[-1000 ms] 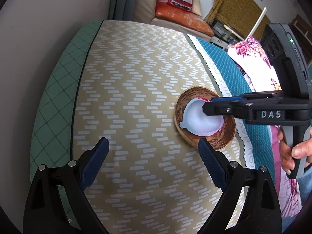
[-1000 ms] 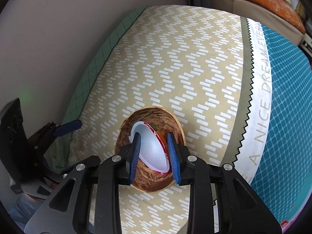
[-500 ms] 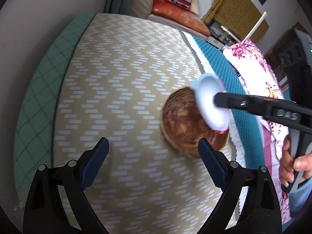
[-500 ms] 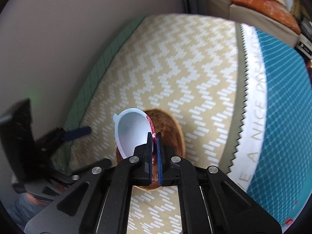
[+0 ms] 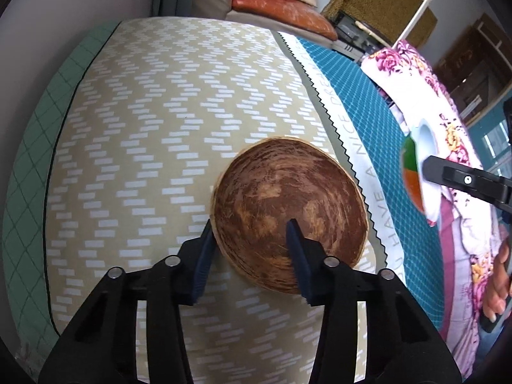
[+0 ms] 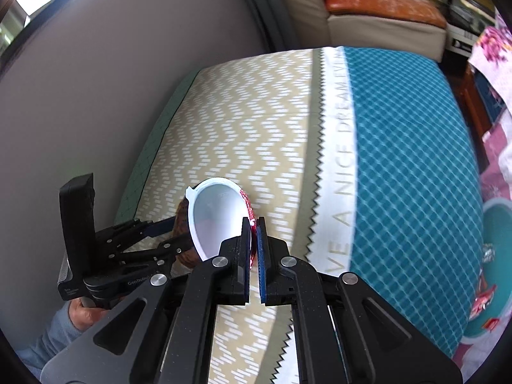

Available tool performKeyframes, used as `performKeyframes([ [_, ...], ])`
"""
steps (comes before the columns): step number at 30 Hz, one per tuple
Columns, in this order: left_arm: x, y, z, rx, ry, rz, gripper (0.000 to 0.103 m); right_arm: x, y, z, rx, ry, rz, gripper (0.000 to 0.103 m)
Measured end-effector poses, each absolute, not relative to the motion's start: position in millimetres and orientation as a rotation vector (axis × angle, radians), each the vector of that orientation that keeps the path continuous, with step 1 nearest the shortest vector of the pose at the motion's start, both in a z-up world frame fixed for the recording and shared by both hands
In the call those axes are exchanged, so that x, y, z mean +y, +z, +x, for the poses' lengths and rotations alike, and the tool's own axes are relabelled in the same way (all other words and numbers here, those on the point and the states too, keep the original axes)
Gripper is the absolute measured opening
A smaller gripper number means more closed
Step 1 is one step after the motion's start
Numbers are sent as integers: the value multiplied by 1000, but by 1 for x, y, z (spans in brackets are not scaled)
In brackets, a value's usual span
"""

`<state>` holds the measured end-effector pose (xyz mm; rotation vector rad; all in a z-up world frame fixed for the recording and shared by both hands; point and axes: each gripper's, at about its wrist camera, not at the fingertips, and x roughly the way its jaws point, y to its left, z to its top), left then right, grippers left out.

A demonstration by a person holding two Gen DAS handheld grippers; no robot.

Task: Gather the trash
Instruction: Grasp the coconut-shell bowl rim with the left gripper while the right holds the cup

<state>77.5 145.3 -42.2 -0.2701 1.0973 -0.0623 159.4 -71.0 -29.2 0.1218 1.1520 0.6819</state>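
A brown coconut-shell bowl (image 5: pixel 289 206) sits on the chevron-patterned bed cover. My left gripper (image 5: pixel 249 246) has its fingers around the bowl's near rim, one outside on the left, one inside. My right gripper (image 6: pixel 253 224) is shut on the rim of a white plastic cup (image 6: pixel 216 214) with a red printed outside, held in the air above the bed. The cup also shows in the left wrist view (image 5: pixel 422 172), off to the right of the bowl. The bowl is mostly hidden behind the cup in the right wrist view (image 6: pixel 182 220).
A teal bin (image 6: pixel 489 272) holding wrappers stands at the right, beside the bed. A floral cloth (image 5: pixel 416 70) lies along the bed's right side. A grey wall runs on the left. A sofa with an orange cushion (image 5: pixel 281 12) stands beyond the bed.
My right gripper closed on the cup, lifted it out of the bowl and carried it right. My left gripper moved forward and narrowed around the bowl's rim.
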Motion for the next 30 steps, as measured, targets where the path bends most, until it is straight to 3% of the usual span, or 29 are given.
performKeyframes([
  [6, 121, -41, 85, 1107, 1, -262, 17, -111, -28, 169, 1152, 648, 198, 4],
  [12, 84, -22, 79, 1041, -11, -170, 8, -149, -25, 160, 1139, 600, 259, 4],
  [19, 51, -35, 86, 1110, -83, -108, 8, -189, -33, 155, 1124, 554, 334, 4],
  [23, 52, -48, 90, 1160, -77, -157, 13, -204, -34, 151, 1116, 547, 353, 4],
  [29, 50, -53, 93, 1173, -79, -192, 28, -228, -39, 148, 1119, 535, 391, 4],
  [30, 48, -54, 97, 1171, -87, -203, 35, -230, -39, 148, 1121, 534, 393, 4],
])
